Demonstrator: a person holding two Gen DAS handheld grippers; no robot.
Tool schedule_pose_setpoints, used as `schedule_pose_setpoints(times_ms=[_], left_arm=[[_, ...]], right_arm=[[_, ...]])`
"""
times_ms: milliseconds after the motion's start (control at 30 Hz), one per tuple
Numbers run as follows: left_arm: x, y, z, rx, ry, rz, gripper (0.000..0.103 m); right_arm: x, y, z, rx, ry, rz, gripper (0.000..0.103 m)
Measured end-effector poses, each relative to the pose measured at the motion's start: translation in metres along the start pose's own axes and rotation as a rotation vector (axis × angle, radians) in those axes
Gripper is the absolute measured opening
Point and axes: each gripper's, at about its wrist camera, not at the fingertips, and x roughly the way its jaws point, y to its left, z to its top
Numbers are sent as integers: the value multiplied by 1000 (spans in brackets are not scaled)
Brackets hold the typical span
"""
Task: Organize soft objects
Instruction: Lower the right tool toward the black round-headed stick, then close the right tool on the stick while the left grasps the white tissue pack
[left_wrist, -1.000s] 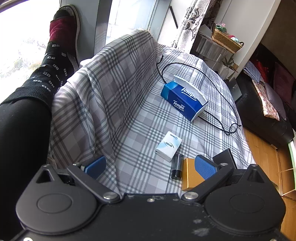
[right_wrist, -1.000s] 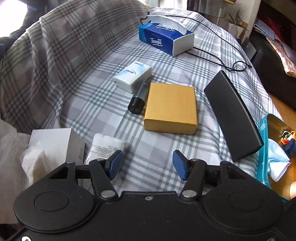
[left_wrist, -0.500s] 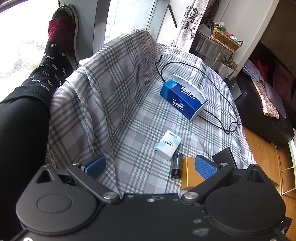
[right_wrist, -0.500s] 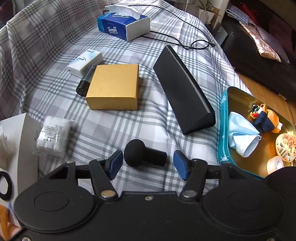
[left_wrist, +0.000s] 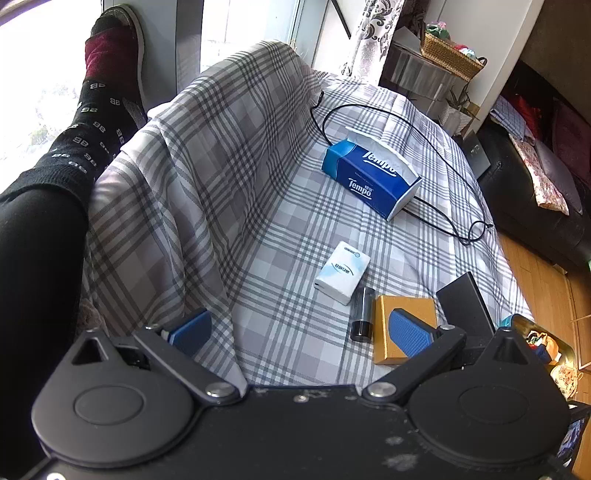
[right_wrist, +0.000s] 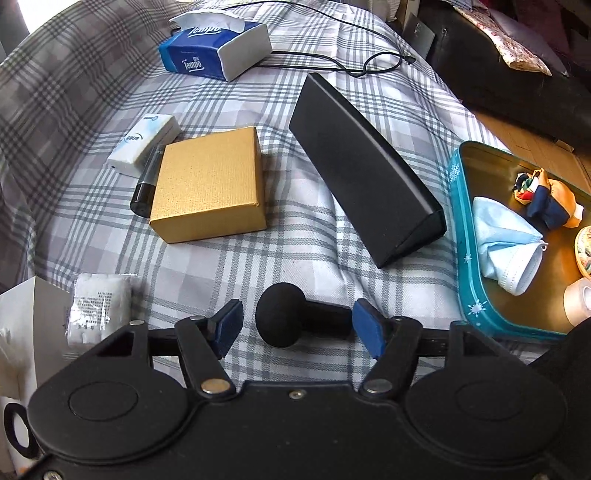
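Note:
My right gripper (right_wrist: 297, 328) is open, low over the plaid cloth (right_wrist: 295, 251), its jaws either side of a black round-headed foam object (right_wrist: 284, 319) without touching it. A clear pack of white cotton pads (right_wrist: 98, 308) lies to its left. A teal tin (right_wrist: 476, 291) at the right holds a blue face mask (right_wrist: 506, 243) and a small cloth toy (right_wrist: 546, 199). A blue Tempo tissue box (right_wrist: 214, 48) sits far back; it also shows in the left wrist view (left_wrist: 369, 177). A small white tissue pack (left_wrist: 343, 271) lies mid-cloth. My left gripper (left_wrist: 299, 332) is open and empty above the cloth.
A gold box (right_wrist: 210, 190), a black tube (right_wrist: 146, 184) and a long black case (right_wrist: 365, 166) lie mid-cloth. A black cable (left_wrist: 443, 218) loops behind the tissue box. A white carton (right_wrist: 29, 317) stands at the left. A leg in black (left_wrist: 37, 221) is at far left.
My right gripper swung right from the cotton pads and white carton to the black foam object and the tin, then drew closer. The left gripper barely moved.

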Motion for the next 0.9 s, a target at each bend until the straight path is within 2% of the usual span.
schedule_pose_setpoints(times_ms=[300,567,633,900], left_arm=[[8,-5,-2,21,17,6,102],[12,-5,-2,28,23,27,102],[16,-6,-2,32,32,33,102],[39,-18,-4,47,74,28,102]], right_arm=[[-1,-12,-4,85,14,42,63],[8,-8,-5,76,41,32,63],[7,-9,-7,74,24,32,56],[-5,-8,-2,-20,-99,85,55]])
